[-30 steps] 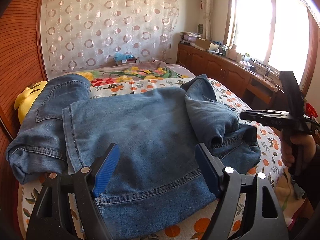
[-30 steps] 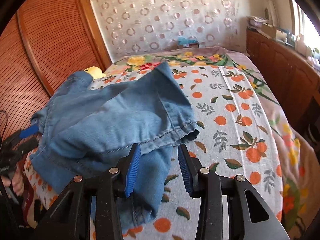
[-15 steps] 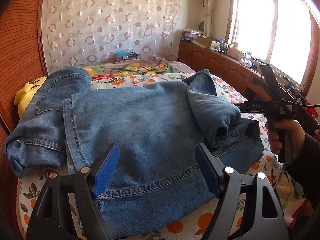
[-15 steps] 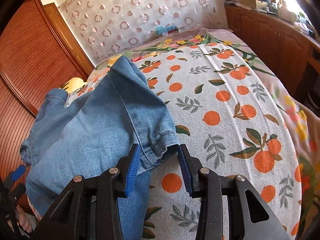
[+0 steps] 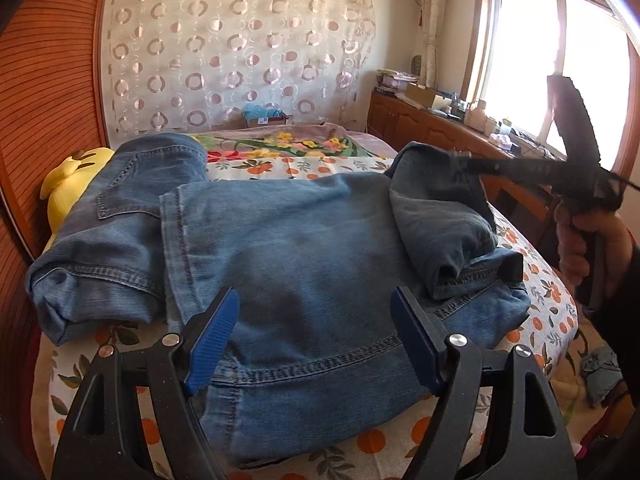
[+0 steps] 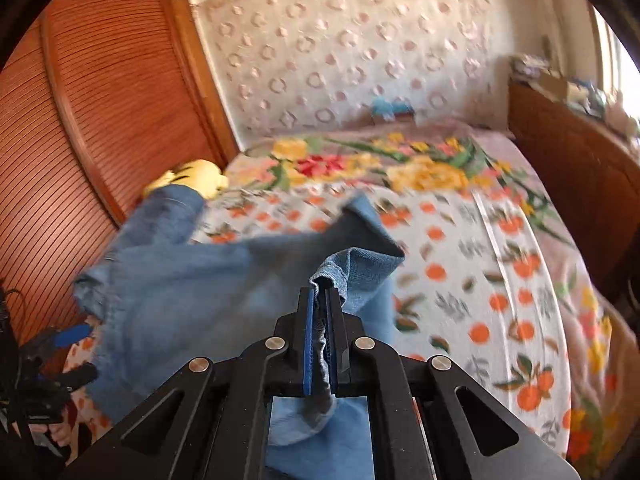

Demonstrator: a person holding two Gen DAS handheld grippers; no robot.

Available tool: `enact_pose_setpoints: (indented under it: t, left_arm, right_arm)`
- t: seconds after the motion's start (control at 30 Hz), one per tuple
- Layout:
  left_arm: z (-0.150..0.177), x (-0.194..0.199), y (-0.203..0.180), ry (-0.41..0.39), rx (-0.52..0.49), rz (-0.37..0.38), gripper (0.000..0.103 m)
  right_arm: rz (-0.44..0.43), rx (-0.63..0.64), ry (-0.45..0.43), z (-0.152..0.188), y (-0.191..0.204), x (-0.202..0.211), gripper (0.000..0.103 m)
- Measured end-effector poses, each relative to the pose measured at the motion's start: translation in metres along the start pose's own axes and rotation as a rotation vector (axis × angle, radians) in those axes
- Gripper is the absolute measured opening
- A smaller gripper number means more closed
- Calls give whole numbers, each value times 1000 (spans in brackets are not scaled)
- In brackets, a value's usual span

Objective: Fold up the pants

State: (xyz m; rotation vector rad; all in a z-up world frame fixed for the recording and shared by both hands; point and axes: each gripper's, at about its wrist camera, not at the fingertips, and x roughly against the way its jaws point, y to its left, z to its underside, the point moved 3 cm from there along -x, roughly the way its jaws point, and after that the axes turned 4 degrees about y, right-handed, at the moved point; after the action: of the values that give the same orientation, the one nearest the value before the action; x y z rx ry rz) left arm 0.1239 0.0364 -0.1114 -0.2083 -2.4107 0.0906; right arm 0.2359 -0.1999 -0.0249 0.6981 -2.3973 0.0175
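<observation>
Blue denim pants (image 5: 288, 264) lie folded across the near end of the bed, waistband end to the left. My left gripper (image 5: 316, 340) is open, its blue pads over the near hem of the pants, holding nothing. My right gripper (image 6: 320, 308) is shut on a hem corner of the pants (image 6: 344, 272) and lifts it off the bed; it also shows in the left wrist view (image 5: 464, 164) at the right end of the pants. The rest of the pants (image 6: 192, 288) trails to the left in the right wrist view.
The bed (image 6: 500, 280) has an orange-print sheet and a floral blanket (image 6: 400, 160) further back. A yellow plush toy (image 5: 76, 176) sits by the wooden wall (image 6: 80, 120) at left. A wooden cabinet (image 5: 432, 132) with clutter runs under the window at right.
My right gripper closed on the pant hem corner and raised it off the bed. My left gripper stayed open over the near hem.
</observation>
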Motion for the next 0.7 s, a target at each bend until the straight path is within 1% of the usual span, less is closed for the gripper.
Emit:
enact_pose_setpoints:
  t: [0.23,0.37,0.4,0.47,0.53,0.63,0.7]
  left_arm:
    - [6,18,29,-33,53,-34,78]
    - [12,30,52,-49,93,-57,78]
    - [13,32,57,-51,103,-63,78]
    - [16,36,68,-55,123,-75,78]
    - [20,39,76,-57,141,-79,78]
    - [21,40,81,-61,151,-85,78]
    - [22,40,82,-62,151,-85,78]
  right_arm:
    - [-125,195,-69,-37,98,19,5]
    - [-199,255,-98,-53,142,21,5]
    - [-209,266,-103,-57,149,18,5]
    - [-225,292,-111,-61,158,9,0]
    - [-218,311,-107,-63,162,0,0]
    - [-206,328,-76,-59,156,-16,0]
    - [-186,334,-69,-55,147,-14,0]
